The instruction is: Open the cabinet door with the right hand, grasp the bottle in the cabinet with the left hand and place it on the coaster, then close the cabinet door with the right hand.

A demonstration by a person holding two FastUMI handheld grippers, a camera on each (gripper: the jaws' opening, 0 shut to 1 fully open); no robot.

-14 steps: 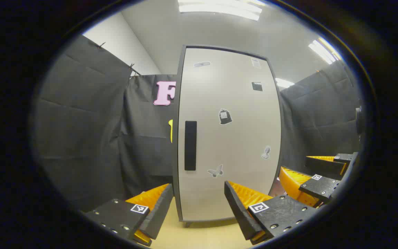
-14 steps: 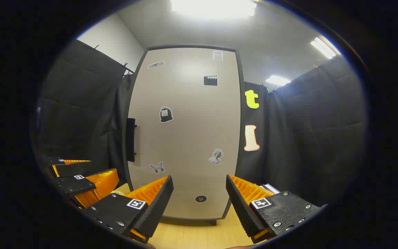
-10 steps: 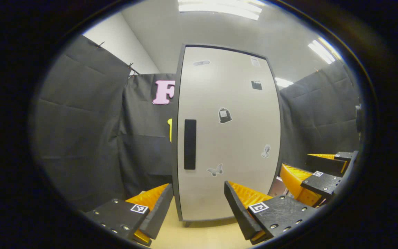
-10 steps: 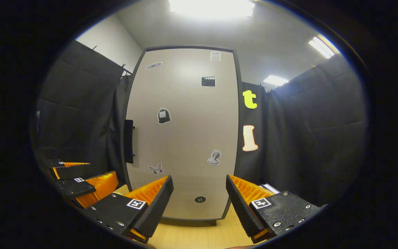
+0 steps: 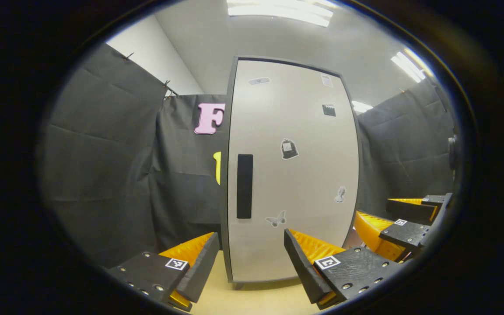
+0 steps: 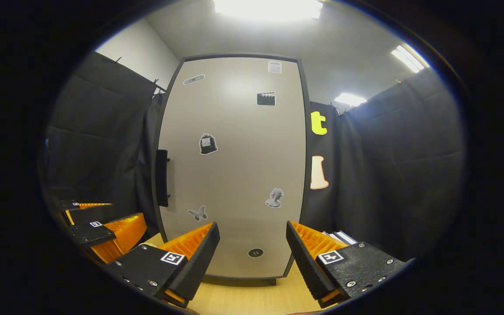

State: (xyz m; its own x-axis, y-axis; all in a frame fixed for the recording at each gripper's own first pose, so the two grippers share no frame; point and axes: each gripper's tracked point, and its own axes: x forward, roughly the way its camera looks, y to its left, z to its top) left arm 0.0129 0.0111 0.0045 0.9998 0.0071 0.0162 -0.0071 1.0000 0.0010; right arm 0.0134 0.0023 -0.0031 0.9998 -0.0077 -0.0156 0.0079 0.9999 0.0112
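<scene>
Right gripper view: my right gripper (image 6: 252,253) is spread wide with nothing between its fingers, aimed at the lower part of the cabinet door (image 6: 234,166). The door is shut flat in its dark frame. Its handle (image 6: 162,177), a dark vertical bar, sits on the door's left edge at mid height, up and left of where my claw points and well apart from it. A few small stickers and a small round dark button mark low on the panel, nothing I need.

The left gripper (image 5: 250,258) is also wide open and empty in the left gripper view, parked in front of the same door, the handle (image 5: 244,186) above it. In that view the right gripper (image 5: 392,218) sits off to the side, near the door's right edge.

I can't see the bottle; I take it to be behind the closed door. I can't make out the coaster either. Light wood tabletop (image 6: 243,297) runs under the cabinet.

Step in hand, as I judge it: the very first one, reaching to open the door, not yet begun on contact. Next move calls for swinging my right claw up and left so the bar sits between the fingers, closing on it, then pulling outward along the hinge arc, hinges likely on the right. The left should hold back clear of the swing.
</scene>
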